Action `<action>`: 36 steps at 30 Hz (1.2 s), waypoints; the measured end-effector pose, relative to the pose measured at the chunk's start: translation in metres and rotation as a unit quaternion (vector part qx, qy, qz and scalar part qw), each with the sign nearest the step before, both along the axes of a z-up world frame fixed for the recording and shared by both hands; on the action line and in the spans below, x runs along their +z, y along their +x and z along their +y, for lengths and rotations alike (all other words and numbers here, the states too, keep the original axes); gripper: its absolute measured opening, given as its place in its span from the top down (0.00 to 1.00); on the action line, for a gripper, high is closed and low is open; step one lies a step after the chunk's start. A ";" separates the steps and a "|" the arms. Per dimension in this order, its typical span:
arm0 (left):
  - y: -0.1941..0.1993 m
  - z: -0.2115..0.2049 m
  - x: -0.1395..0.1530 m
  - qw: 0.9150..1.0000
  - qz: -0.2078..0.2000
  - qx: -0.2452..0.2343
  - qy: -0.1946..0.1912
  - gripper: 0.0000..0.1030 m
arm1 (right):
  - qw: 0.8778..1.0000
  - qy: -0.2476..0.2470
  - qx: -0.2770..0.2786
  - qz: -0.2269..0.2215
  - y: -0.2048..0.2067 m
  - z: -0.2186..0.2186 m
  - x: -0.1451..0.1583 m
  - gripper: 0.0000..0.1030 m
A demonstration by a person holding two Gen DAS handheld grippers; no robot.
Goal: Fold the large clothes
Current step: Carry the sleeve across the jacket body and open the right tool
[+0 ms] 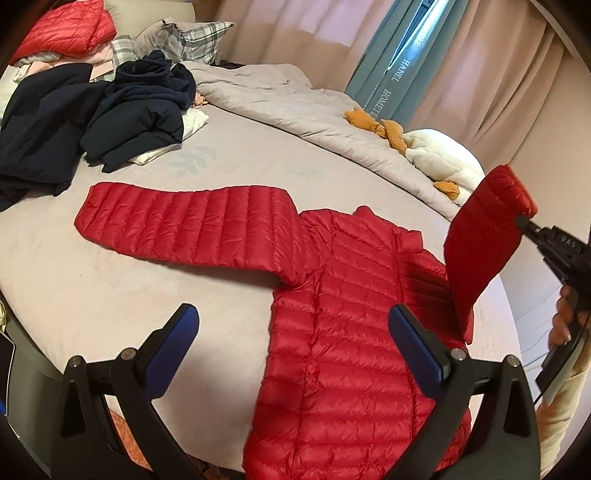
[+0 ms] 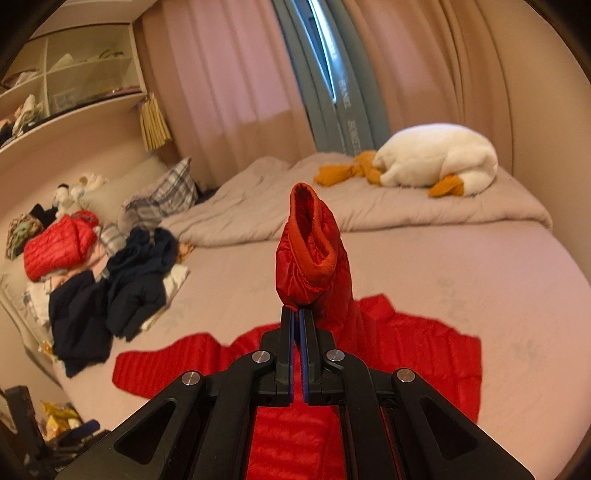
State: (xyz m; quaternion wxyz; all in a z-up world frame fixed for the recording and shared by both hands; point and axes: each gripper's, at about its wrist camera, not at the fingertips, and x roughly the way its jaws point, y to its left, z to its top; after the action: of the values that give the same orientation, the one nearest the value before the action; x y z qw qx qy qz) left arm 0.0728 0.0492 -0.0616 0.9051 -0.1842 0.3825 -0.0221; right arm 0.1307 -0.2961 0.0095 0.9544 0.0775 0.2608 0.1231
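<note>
A red quilted down jacket (image 1: 343, 332) lies flat on the bed (image 1: 129, 295), its left sleeve (image 1: 184, 218) stretched out to the left. My left gripper (image 1: 291, 332) is open and empty, hovering above the jacket's lower left side. My right gripper (image 2: 297, 314) is shut on the cuff end of the right sleeve (image 2: 310, 254) and holds it lifted above the jacket body (image 2: 424, 354). In the left wrist view the raised sleeve (image 1: 480, 236) stands up at the right, with the right gripper (image 1: 521, 221) pinching its cuff.
A pile of dark navy clothes (image 1: 92, 122) lies at the bed's far left, with a folded red jacket (image 1: 66, 29) and plaid pillows (image 1: 192, 37) behind. A crumpled grey duvet (image 1: 295, 107) and a white plush goose (image 2: 436, 158) lie along the far side. Shelves (image 2: 74, 74) stand at the left.
</note>
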 end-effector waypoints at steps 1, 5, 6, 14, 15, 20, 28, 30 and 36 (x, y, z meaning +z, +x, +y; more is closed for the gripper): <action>-0.001 0.001 0.000 1.000 -0.001 0.001 -0.001 0.01 | 1.000 0.001 0.002 0.005 0.001 0.001 -0.003 0.96; -0.001 0.002 -0.002 1.000 0.000 0.000 -0.003 0.01 | 1.000 0.000 0.007 0.024 0.004 0.007 -0.013 0.96; -0.001 0.002 -0.003 1.000 0.001 0.000 -0.004 0.01 | 1.000 0.001 0.008 0.028 0.004 0.007 -0.015 0.96; -0.001 0.000 -0.005 1.000 0.004 -0.008 -0.005 0.01 | 0.999 0.005 0.010 0.043 0.007 0.014 -0.029 0.96; 0.000 -0.001 -0.005 1.000 0.004 -0.010 -0.006 0.01 | 0.999 0.005 0.010 0.046 0.008 0.015 -0.030 0.96; 0.002 -0.003 -0.006 1.000 0.005 -0.014 -0.005 0.01 | 0.998 0.008 0.011 0.056 0.011 0.016 -0.037 0.96; 0.006 -0.008 -0.005 1.000 0.003 -0.022 -0.002 0.01 | 0.997 0.006 0.020 0.067 0.015 0.024 -0.046 0.96; 0.007 -0.008 -0.005 1.000 0.003 -0.022 -0.003 0.01 | 0.997 0.006 0.026 0.072 0.016 0.026 -0.049 0.96; 0.008 -0.007 -0.005 1.000 0.004 -0.021 -0.005 0.01 | 0.995 0.002 0.043 0.091 0.021 0.040 -0.065 0.96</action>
State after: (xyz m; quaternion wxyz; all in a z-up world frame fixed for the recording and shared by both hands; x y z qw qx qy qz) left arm 0.0808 0.0417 -0.0667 0.9022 -0.1805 0.3894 -0.0425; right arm 0.1518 -0.2563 -0.0551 0.9202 0.0787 0.3499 0.1570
